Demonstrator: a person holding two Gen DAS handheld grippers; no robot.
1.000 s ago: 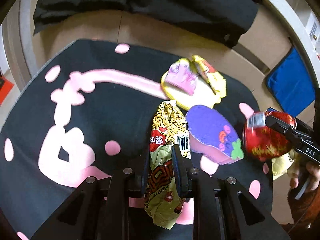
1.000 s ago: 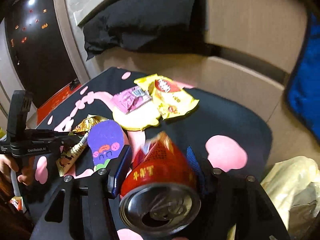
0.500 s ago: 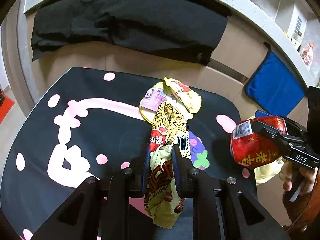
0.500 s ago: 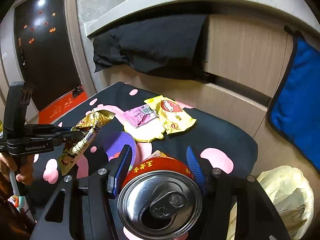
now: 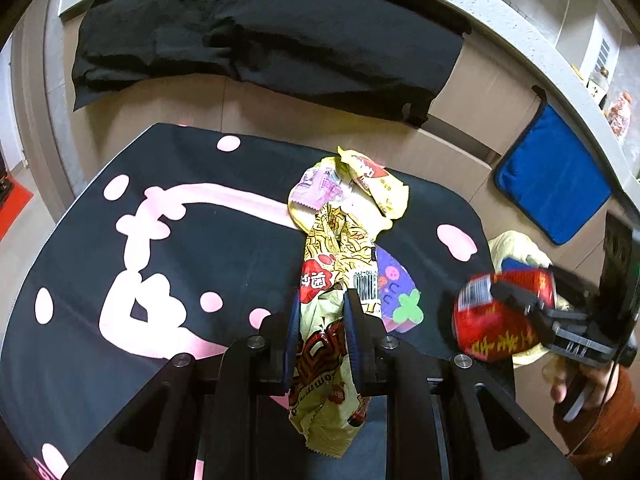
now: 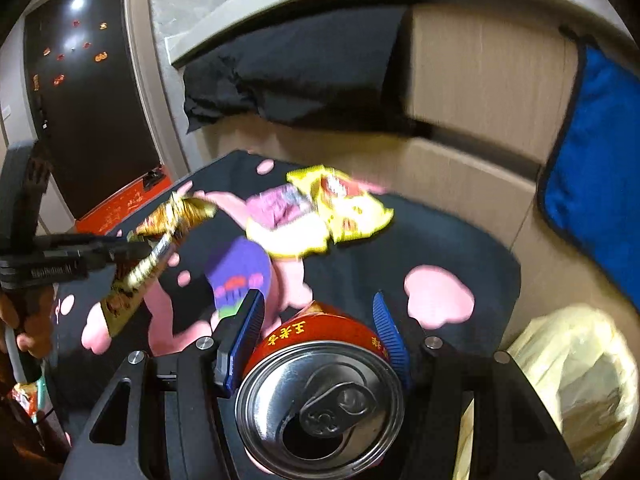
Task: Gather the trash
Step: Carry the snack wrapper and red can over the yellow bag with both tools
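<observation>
Crumpled yellow noodle wrapper (image 5: 334, 264), opened red can (image 6: 320, 392), both pinched

I count two grippers, one in each of my hands: my left gripper (image 5: 320, 308) and my right gripper (image 6: 316, 316). One red drink can (image 6: 320, 400) sits between the right one's fingers. One long gold noodle wrapper (image 5: 332, 280) hangs in the left one. On the one black mat with pink shapes (image 5: 168, 248) I count three loose pieces: one yellow snack packet (image 5: 376, 184) and one pink-purple wrapper (image 5: 320, 188) at the far side, and one purple card cutout (image 5: 394, 284) nearer. One pale yellow bag (image 6: 576, 380) lies at the right. On the far cabinets hang one black cloth (image 5: 260, 40) and one blue cloth (image 5: 554, 176).
</observation>
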